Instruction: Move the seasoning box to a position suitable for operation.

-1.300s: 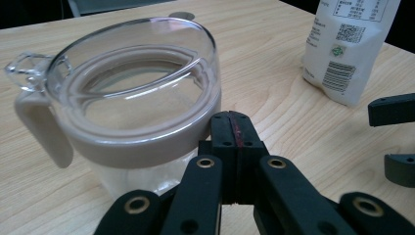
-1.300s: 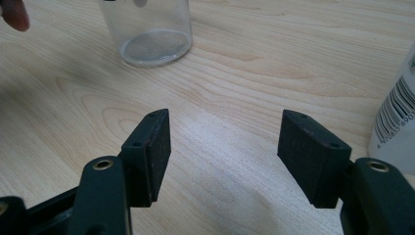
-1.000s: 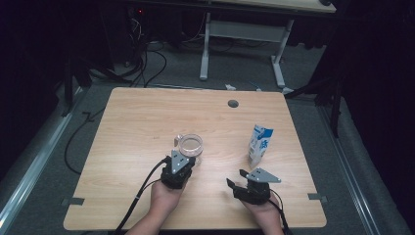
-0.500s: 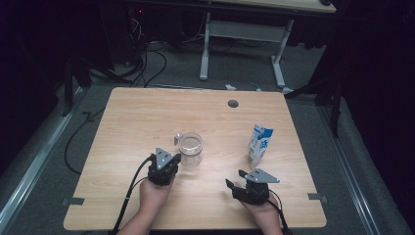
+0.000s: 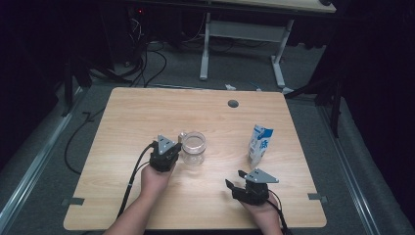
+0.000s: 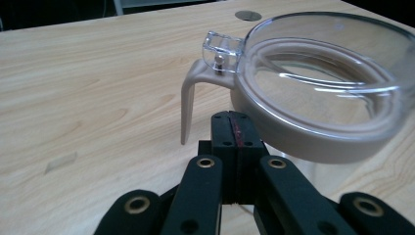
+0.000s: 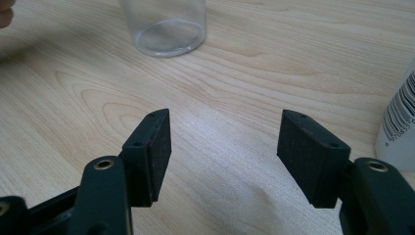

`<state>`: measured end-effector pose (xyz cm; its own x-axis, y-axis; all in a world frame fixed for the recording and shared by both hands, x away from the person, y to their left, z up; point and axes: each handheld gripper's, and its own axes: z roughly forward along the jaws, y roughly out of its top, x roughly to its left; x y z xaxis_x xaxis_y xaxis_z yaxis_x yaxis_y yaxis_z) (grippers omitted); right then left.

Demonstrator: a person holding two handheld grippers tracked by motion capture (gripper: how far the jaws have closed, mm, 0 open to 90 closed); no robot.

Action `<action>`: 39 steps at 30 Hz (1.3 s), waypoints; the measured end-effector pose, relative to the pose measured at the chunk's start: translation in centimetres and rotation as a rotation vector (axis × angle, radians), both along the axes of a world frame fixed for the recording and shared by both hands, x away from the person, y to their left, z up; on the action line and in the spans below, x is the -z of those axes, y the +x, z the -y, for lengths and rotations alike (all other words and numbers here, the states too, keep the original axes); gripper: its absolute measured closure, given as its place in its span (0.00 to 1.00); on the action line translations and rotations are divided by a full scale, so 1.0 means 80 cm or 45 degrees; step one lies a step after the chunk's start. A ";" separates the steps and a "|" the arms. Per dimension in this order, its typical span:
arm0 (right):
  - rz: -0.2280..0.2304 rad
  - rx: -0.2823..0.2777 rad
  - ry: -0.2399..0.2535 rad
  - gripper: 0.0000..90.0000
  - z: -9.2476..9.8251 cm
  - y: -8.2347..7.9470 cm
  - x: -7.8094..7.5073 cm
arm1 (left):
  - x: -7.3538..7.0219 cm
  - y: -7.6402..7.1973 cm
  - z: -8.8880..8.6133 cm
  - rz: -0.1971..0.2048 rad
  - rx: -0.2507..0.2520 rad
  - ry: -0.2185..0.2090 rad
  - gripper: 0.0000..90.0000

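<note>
on the carton (image 5: 259,145): blue and white print, wording too small to read from the high view; barcode (image 7: 399,115) with digits partly legible along its lower edge in the right gripper view; carton upright at right of table (image 5: 122,122), well right of the glass jar (image 5: 194,148); jar clear, standing near mid-table, with beige collar, glass lid and beige handle (image 6: 188,105) seen in the left gripper view; no readable marking on jar. left gripper (image 5: 163,155) held just left of the jar, about touching its side; jaws pressed together with nothing between them, tips just below the jar's collar beside the handle; left hand (image 5: 154,180) behind it, forearm entering from near edge. right gripper (image 5: 250,186) at near right, well apart from jar and carton; jaws wide apart over bare wood, empty; right hand (image 5: 264,213) low at near edge.
</note>
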<state>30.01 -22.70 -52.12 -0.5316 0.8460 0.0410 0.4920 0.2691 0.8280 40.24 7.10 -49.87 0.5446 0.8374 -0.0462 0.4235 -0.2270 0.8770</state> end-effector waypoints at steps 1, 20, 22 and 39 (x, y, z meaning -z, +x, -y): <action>0.000 0.000 0.001 0.42 0.000 0.000 0.000 | 0.000 0.003 0.005 0.004 0.011 0.005 1.00; 0.013 0.005 0.037 0.54 0.006 0.000 -0.003 | 0.014 -0.038 0.026 -0.004 0.151 0.023 0.97; 0.021 -0.004 0.041 0.63 0.006 0.001 -0.003 | 0.017 -0.045 0.004 -0.031 0.140 0.030 0.93; 0.088 0.140 -0.045 1.00 -0.007 0.040 -0.013 | 0.027 -0.105 -0.133 -0.039 0.053 0.161 0.56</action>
<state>33.22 -22.17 -51.06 -0.4358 0.8997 -0.0237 0.4620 0.2462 0.8520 31.86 17.77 -52.02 0.5789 0.8144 0.0409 0.4375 -0.3525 0.8272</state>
